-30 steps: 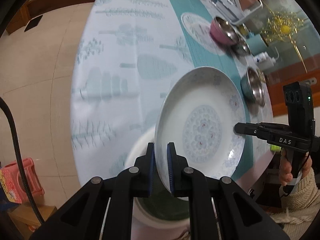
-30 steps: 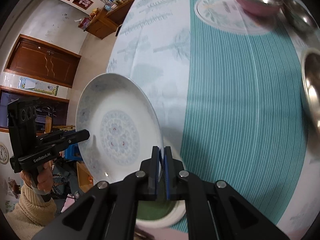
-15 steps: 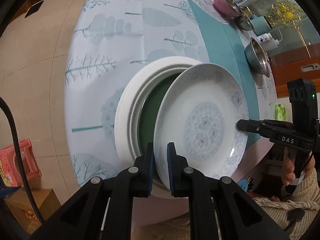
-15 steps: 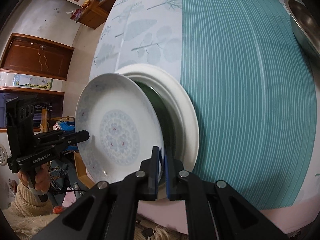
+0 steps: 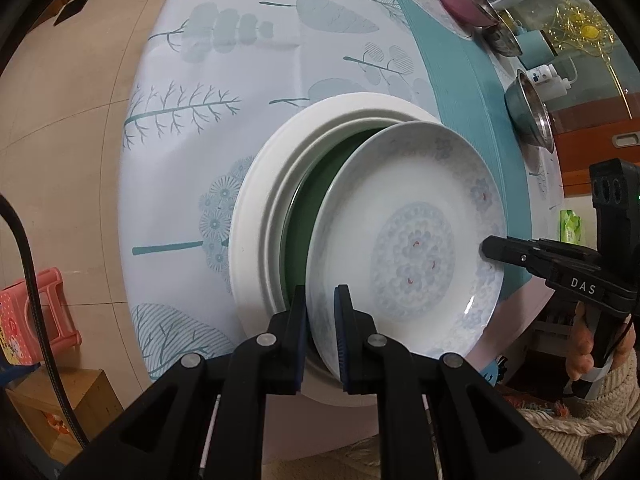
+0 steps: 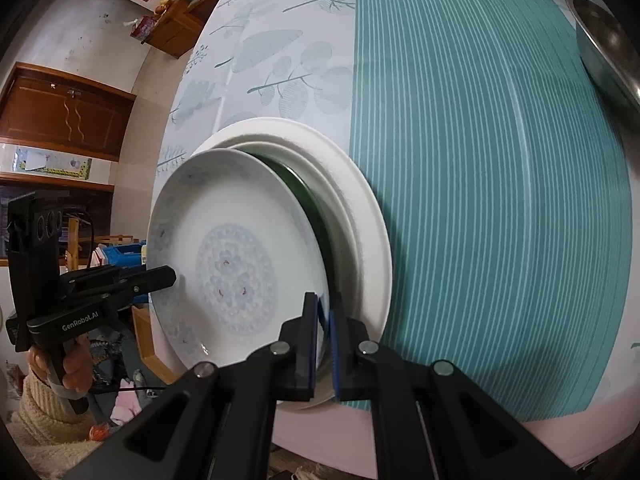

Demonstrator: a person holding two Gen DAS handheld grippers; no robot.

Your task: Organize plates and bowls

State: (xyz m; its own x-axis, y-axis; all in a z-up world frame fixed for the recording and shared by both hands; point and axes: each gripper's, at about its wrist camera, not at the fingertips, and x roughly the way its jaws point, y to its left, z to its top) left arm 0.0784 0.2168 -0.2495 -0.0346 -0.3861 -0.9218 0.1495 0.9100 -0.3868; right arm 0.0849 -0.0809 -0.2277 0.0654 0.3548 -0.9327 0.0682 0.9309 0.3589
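The plate (image 5: 412,240) hangs tilted just over the stack (image 5: 260,216) of white plates, its far edge low near the green dish (image 5: 304,216) on top. Both tongs pinch its rim from opposite sides: the left gripper (image 5: 320,320) is narrowed on the near edge, the right gripper (image 6: 323,324) likewise on its side. To seat it well, I judge both should level it, centre it over the stack, lower together until it rests, then open evenly so neither side drops first or chips the tablecloth-side (image 6: 480,160) rim
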